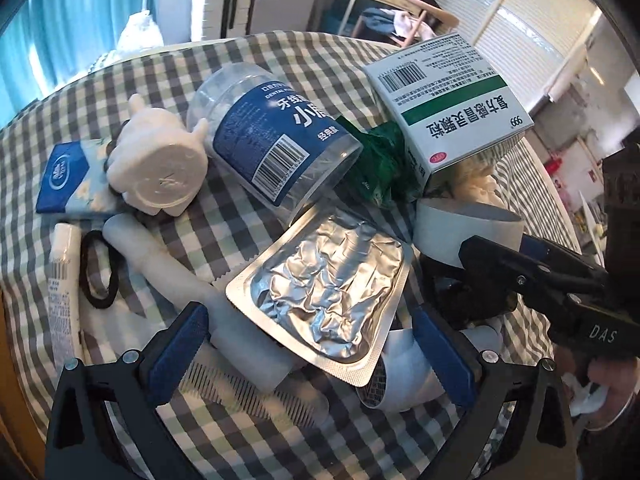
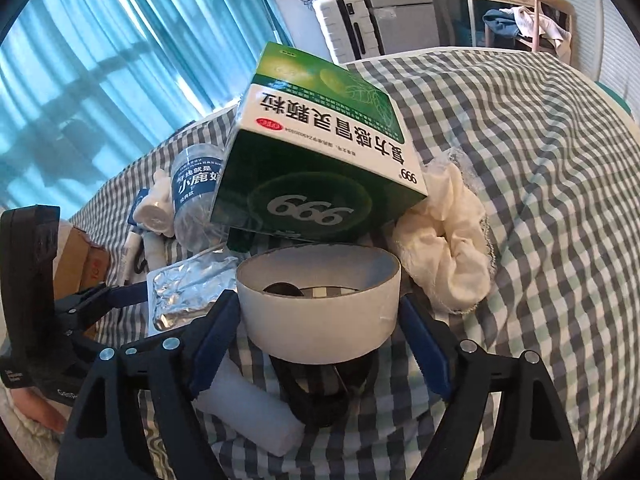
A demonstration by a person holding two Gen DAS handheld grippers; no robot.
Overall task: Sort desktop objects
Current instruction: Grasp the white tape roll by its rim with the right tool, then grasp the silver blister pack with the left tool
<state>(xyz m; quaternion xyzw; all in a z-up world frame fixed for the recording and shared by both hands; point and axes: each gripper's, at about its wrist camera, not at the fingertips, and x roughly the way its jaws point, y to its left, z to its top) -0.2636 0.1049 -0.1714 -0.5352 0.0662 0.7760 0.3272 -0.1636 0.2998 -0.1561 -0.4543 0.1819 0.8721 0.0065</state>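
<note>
Bracketing white tape roll (image 2: 320, 308), right gripper (image 2: 320, 332) jaws gaping, roll axis upright, twelve o'clock; left gripper (image 1: 312, 336) gaping around foil blister pack (image 1: 324, 292), neither clamping.

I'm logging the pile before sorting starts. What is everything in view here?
medicine box: 1, green-white, tilted atop the pile
tape roll: 1, white, between right tongs
foil pack: 1, silver, between left tongs
jar: 1, clear, blue label, on its side
figurine: 1, white, left of jar
tissue pack: 1, blue, far left
hair tie: 1, black, left
comb: 1, white, near edge
cloth: 1, cream, right of box
tablecloth: 1, checked
left tongs: open
right tongs: open
</note>
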